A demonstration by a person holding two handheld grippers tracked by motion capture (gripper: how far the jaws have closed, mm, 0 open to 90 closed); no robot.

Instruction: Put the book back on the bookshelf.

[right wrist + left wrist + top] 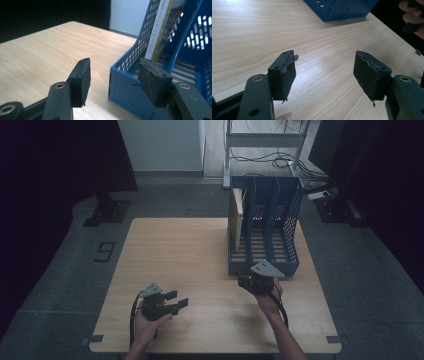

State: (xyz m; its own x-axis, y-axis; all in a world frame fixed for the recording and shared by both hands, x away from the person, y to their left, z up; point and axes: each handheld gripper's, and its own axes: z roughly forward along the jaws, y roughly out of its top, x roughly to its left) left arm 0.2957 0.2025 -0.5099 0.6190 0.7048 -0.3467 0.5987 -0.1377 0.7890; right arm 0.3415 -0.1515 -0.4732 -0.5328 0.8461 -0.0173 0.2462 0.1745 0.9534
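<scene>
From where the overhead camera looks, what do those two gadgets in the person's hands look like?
Both are black two-jaw tools. The left gripper and the right gripper each carry a grey three-cornered plate on top and trail a black cable back along the bare forearm; no sleeves show. Up close, each jaw is a black bar with round rivet holes, ending in a flat black pad that is frayed along its edges.

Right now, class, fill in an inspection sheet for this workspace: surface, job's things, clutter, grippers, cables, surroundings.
Surface: light wooden table, bare apart from the rack.
Job's things: blue three-slot file rack; yellow-edged book upright in its left slot.
Clutter: nothing seen.
Grippers: left gripper open, empty, near front edge; right gripper open, empty, at the rack's front left corner.
Cables: one trails from each gripper; more on the floor behind.
Surroundings: grey floor, dark curtains, white frame.
</scene>
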